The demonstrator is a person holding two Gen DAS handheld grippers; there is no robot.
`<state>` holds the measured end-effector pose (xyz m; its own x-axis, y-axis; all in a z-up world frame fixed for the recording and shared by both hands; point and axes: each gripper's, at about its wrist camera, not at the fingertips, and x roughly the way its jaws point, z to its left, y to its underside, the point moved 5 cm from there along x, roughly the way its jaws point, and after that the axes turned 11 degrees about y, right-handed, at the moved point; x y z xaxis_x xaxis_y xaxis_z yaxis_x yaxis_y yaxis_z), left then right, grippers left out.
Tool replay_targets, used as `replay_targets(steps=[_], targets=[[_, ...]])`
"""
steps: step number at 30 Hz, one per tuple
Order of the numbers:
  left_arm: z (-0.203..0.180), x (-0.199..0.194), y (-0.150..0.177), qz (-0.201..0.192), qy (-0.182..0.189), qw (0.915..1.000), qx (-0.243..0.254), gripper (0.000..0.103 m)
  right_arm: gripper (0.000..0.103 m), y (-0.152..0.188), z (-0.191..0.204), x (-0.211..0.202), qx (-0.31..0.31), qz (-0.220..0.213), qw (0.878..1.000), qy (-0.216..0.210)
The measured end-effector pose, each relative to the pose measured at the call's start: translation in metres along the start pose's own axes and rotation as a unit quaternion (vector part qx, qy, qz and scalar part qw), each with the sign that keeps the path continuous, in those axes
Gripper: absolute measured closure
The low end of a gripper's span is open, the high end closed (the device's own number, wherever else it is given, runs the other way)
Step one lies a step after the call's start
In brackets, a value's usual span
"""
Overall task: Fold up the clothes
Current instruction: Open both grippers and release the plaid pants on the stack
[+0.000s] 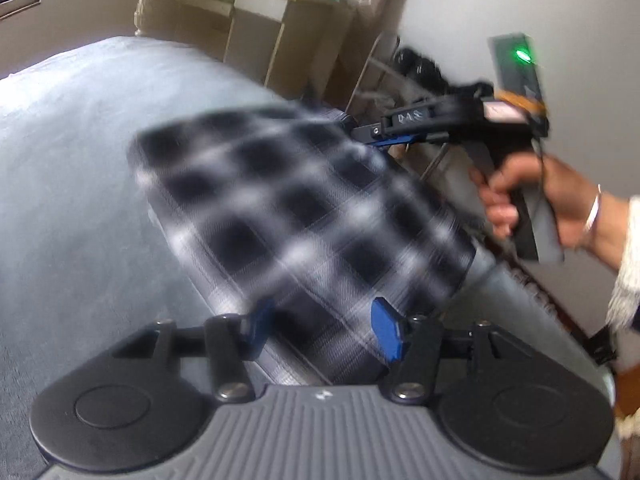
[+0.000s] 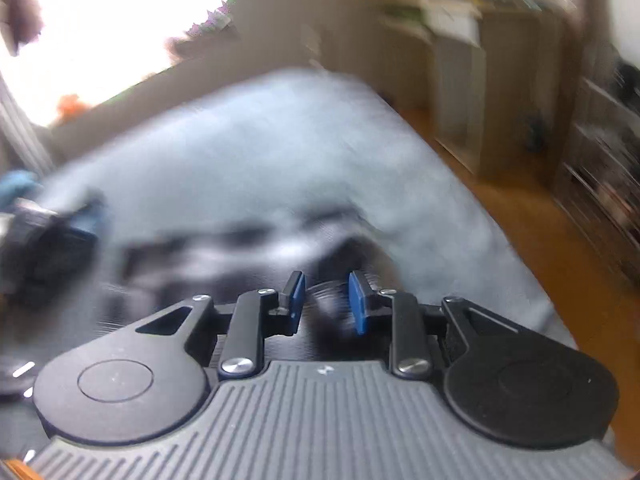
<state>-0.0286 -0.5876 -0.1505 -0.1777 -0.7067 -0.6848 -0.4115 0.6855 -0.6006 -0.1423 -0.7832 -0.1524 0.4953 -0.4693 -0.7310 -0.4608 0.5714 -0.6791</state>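
The folded plaid shirt (image 1: 304, 216) lies on the bed (image 1: 80, 152), soft and light; take it by an edge. Left tongs (image 1: 324, 336) stand half open astride its near end, apparently not pinching. Right tongs (image 2: 326, 304) are narrow around dark cloth; the blur hides any grip.

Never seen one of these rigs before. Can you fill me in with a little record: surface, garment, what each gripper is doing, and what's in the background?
surface: pale blue-grey bed cover
garment: black-and-white checked cloth, folded, on the bed
left gripper: jaws apart, cloth between them, grip unclear
right gripper: at the cloth's far edge; grip blurred
right hand: holds the gripper's handle
background: wooden shelves
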Motion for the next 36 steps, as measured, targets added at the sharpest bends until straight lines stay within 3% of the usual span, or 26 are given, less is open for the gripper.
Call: replay_targets(steps=[2, 5, 8, 11, 12, 13, 15, 16, 20, 22, 27, 31, 34, 36], targets=[[0.000, 0.000, -0.001, -0.003, -0.013, 0.9999, -0.007, 0.049, 0.081, 0.004, -0.022, 0.009, 0.058, 0.014, 0.998, 0.028], [0.000, -0.011, -0.006, -0.016, -0.021, 0.9994, -0.023, 0.049, 0.084, 0.009, -0.060, -0.020, 0.132, -0.005, 0.991, 0.034], [-0.011, -0.025, -0.005, -0.027, -0.006, 0.9995, -0.017, 0.048, 0.084, 0.020, -0.053, -0.063, 0.069, -0.027, 0.997, -0.012], [-0.021, -0.011, 0.002, 0.008, 0.005, 0.9998, -0.020, 0.046, 0.084, 0.042, -0.020, -0.080, -0.021, -0.012, 0.998, -0.058], [-0.024, -0.001, 0.005, 0.036, 0.010, 0.9992, -0.016, 0.045, 0.085, 0.054, -0.012, -0.080, -0.042, 0.003, 0.997, -0.067], [-0.028, 0.009, 0.008, 0.065, 0.015, 0.9977, -0.012, 0.046, 0.085, 0.066, -0.009, -0.074, -0.063, 0.021, 0.997, -0.047], [-0.035, 0.007, 0.010, 0.085, -0.020, 0.9962, -0.001, 0.051, 0.085, 0.087, -0.019, -0.064, -0.070, 0.054, 0.996, 0.024], [-0.039, 0.006, 0.011, 0.095, -0.037, 0.9948, 0.003, 0.050, 0.084, 0.091, -0.029, -0.070, -0.044, 0.055, 0.997, 0.041], [-0.044, -0.046, 0.011, 0.056, -0.036, 0.9970, -0.039, 0.039, 0.083, 0.108, -0.054, -0.126, 0.069, 0.048, 0.995, 0.059], [-0.046, -0.073, 0.017, 0.036, -0.045, 0.9969, -0.053, 0.035, 0.083, 0.124, -0.048, -0.155, 0.090, 0.057, 0.993, 0.055], [-0.059, -0.135, 0.042, -0.016, -0.062, 0.9946, -0.082, 0.017, 0.082, 0.168, -0.006, -0.215, 0.076, 0.078, 0.993, 0.053], [-0.068, -0.174, 0.072, -0.056, -0.074, 0.9901, -0.105, 0.014, 0.081, 0.185, 0.030, -0.243, 0.083, 0.084, 0.991, 0.057], [-0.071, -0.210, 0.097, -0.076, -0.077, 0.9876, -0.113, 0.010, 0.071, 0.190, 0.064, -0.270, 0.088, 0.058, 0.993, 0.061], [-0.073, -0.232, 0.115, -0.088, -0.080, 0.9868, -0.110, 0.008, 0.057, 0.194, 0.090, -0.290, 0.093, 0.042, 0.992, 0.070]])
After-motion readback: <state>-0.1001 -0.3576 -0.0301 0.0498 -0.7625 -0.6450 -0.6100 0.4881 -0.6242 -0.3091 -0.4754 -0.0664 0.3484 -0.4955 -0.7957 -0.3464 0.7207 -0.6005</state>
